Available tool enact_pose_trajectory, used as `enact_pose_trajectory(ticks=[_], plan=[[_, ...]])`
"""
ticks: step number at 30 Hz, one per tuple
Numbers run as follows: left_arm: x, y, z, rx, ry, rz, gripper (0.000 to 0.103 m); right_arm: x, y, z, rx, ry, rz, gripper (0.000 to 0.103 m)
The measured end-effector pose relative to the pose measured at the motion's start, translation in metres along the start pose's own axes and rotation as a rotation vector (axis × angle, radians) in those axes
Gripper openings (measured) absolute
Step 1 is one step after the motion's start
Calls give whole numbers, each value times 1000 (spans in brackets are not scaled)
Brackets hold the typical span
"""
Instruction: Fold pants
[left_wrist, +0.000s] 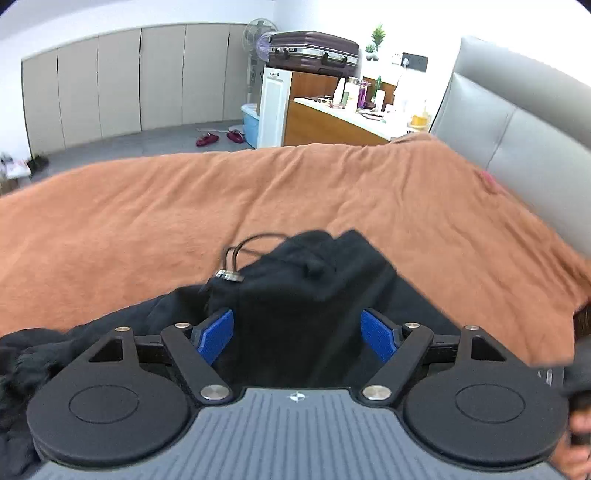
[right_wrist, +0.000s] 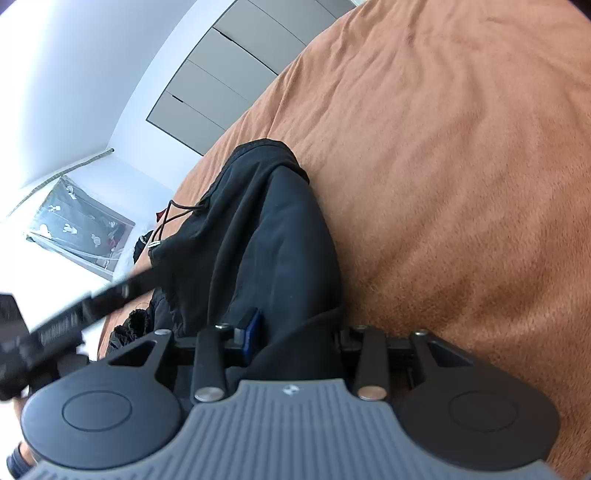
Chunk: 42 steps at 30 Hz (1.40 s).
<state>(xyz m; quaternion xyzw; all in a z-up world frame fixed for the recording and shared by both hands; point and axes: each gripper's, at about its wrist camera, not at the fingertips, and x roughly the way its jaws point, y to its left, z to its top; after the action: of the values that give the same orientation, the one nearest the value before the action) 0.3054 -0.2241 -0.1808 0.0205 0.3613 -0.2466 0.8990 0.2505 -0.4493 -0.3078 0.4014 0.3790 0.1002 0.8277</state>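
Pants (left_wrist: 306, 295), black, lie bunched near the orange blanket's (left_wrist: 147, 221) near edge, folding barely begun: right gripper (right_wrist: 291, 332) pinches their cloth, left gripper (left_wrist: 297, 332) spread wide around a fold.

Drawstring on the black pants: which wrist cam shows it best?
Right wrist: the drawstring runs uncovered across the pants waistband. Left wrist shows only a blurred loop and metal tips.

Bright bedroom, daylight from the right.
Beige wardrobe doors (left_wrist: 122, 85) upper left; grey headboard (left_wrist: 498, 122) right; suitcase (left_wrist: 314, 50) top centre.
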Motion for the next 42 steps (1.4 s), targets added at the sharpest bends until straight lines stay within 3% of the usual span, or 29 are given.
enact_pose_trajectory(ticks=[4, 8, 11, 14, 17, 20, 22, 24, 27, 30, 34, 37, 42], plan=[[41, 21, 1, -73, 132, 9, 93, 0, 1, -1, -15, 0, -9, 34], [60, 38, -9, -128, 158, -38, 95, 0, 3, -2, -20, -10, -13, 33], [51, 38, -4, -123, 154, -47, 93, -2, 3, -1, -9, -19, -7, 31], [19, 39, 2, -153, 132, -6, 89, -6, 4, 3, 10, -23, 5, 26], [-26, 38, -7, -176, 75, -61, 94, -13, 11, 5, 1, -41, 7, 20], [-47, 30, -26, -165, 108, -124, 95, -16, 27, 4, -53, -59, -19, 13], [-49, 21, -40, -127, 150, -161, 95, -18, 38, 4, -81, -66, -40, 11], [-41, 14, -54, -84, 176, -150, 95, -20, 46, 5, -92, -73, -44, 10], [-21, 22, -72, -146, 203, -184, 100, -22, 56, 7, -87, -77, -45, 9], [-21, 36, -77, -228, 170, -223, 99, -24, 72, 4, -108, -90, -51, 8], [-64, 57, -69, -279, 112, -256, 95, -34, 116, 0, -216, -117, -54, 7], [-105, 74, -62, -235, 51, -194, 96, -33, 157, -1, -302, -113, -58, 7], [-166, 123, -61, -277, -25, -105, 96, -14, 230, -18, -446, -92, -47, 7]])
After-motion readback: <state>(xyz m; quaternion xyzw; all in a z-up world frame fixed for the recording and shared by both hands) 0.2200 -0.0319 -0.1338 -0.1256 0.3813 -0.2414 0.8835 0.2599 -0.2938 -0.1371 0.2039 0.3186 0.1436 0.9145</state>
